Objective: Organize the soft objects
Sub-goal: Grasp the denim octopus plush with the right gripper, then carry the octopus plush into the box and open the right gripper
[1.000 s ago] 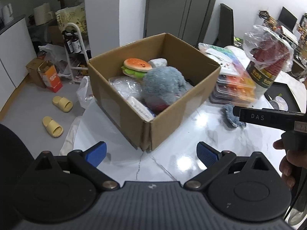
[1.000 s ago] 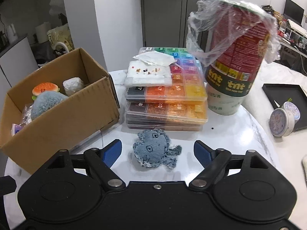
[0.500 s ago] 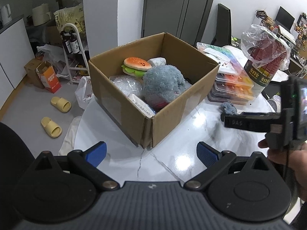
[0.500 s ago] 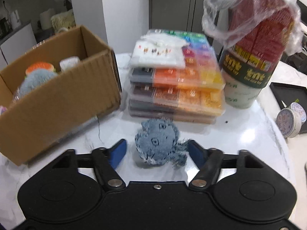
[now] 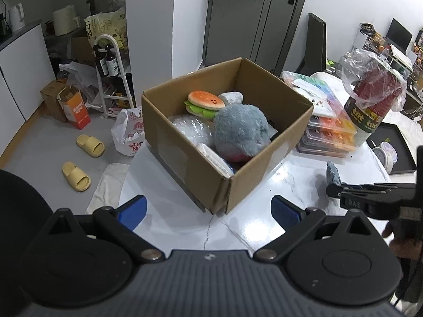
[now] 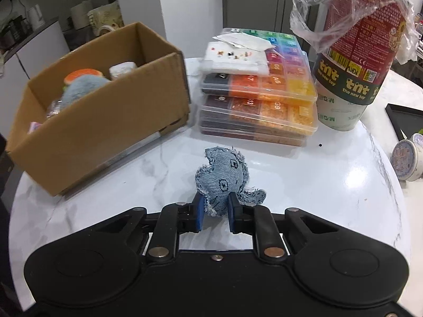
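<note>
One denim elephant toy (image 6: 221, 179) sits on the white marble table (image 6: 330, 185), and the right gripper (image 6: 214, 212) has its two blue pads (image 6: 199, 214) pressed against the toy's lower end, pinching the fabric between them; the toy's head stands up above the pads and one frayed ear hangs out to the right. The toy is in front of the stack of clear bead trays (image 6: 260, 111), apart from it, and to the right of the one open cardboard box (image 6: 87, 132). In the left wrist view the left gripper (image 5: 208, 208) hangs over the table's near edge with its two blue fingertips (image 5: 133, 208) wide apart and nothing between them, pointing toward the box's near corner. The box holds one plush hamburger (image 5: 205, 104), one large grey fluffy toy (image 5: 242, 132), one white wrapped lump (image 5: 232, 97) at the back, one clear plastic-wrapped bundle (image 5: 191, 130), and one flat white packet (image 5: 214, 159) leaning on the near wall. Behind the trays stands one tall red tub (image 6: 354, 60) draped in a clear plastic bag. At the right rim of the table lies one small round patterned tin (image 6: 405, 162), beside one black tray (image 6: 404, 119). On the floor are two yellow slippers (image 5: 90, 145).
</note>
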